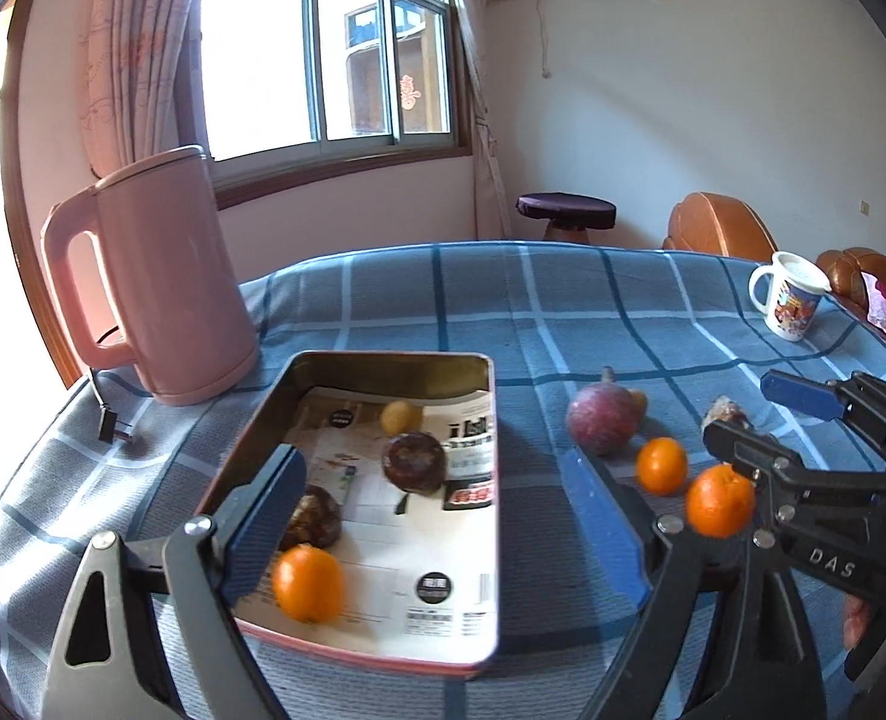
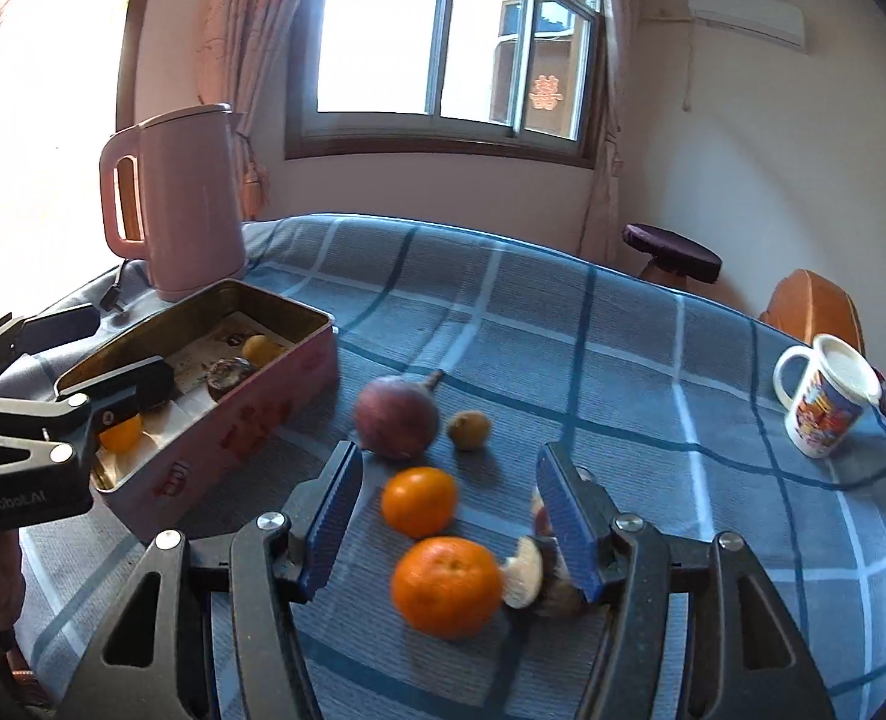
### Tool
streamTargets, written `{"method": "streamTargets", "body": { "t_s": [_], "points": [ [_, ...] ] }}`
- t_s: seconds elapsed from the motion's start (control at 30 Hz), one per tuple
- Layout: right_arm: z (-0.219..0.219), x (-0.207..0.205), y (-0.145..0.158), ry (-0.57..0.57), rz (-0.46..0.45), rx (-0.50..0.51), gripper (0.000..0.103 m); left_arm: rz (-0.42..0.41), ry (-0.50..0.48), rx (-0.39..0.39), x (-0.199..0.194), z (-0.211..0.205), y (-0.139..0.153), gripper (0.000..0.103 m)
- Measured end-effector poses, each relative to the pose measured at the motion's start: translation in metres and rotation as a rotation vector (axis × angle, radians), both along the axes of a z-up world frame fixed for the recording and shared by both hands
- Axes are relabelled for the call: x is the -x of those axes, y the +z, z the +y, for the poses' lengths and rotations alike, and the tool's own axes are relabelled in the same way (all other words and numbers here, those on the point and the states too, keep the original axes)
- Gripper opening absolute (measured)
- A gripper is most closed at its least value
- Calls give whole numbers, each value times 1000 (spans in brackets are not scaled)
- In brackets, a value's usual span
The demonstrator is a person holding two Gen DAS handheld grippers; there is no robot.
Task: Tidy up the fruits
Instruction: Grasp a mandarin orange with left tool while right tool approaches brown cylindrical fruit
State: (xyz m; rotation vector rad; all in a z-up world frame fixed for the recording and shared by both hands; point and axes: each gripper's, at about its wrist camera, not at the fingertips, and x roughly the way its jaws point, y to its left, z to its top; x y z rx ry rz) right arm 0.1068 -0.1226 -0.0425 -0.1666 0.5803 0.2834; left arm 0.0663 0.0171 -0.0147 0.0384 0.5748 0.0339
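A pink tin box [image 1: 494,420] [image 2: 251,420] lined with paper holds an orange [image 1: 308,583] [image 2: 120,433], two dark brown fruits [image 1: 414,461] [image 1: 314,519] and a small yellow fruit [image 1: 401,417] [image 2: 263,348]. On the cloth lie a purple fruit [image 2: 396,417] [image 1: 600,418], a small brown fruit [image 2: 469,429], two oranges [image 2: 419,501] [image 2: 446,585] and a broken fruit [image 2: 527,570]. My left gripper [image 1: 443,510] is open over the box, the orange below it. My right gripper [image 2: 449,516] is open around the two oranges.
A pink kettle [image 1: 155,282] [image 2: 173,198] stands behind the box, its plug [image 1: 113,420] on the cloth. A white printed mug [image 1: 794,294] [image 2: 827,402] stands at the far right. The blue checked tablecloth [image 2: 563,324] covers the table; chairs [image 1: 719,225] behind.
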Motion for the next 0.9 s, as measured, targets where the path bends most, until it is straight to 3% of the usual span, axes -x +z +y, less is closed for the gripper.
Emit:
{"method": "streamTargets", "body": {
  "t_s": [0.13, 0.47, 0.8, 0.9],
  "points": [
    [-32, -3, -11, -82, 36, -27, 62, 32, -58, -6, -3, -31, -8, 90],
    [-67, -2, -15, -186, 24, -71, 62, 130, -209, 11, -15, -100, -29, 90],
    [-79, -1, -12, -202, 16, -124, 67, 229, -264, 13, -34, -126, -47, 90],
    [-83, -1, -13, -204, 22, -145, 68, 252, -271, 13, -37, -128, -51, 82]
  ]
}}
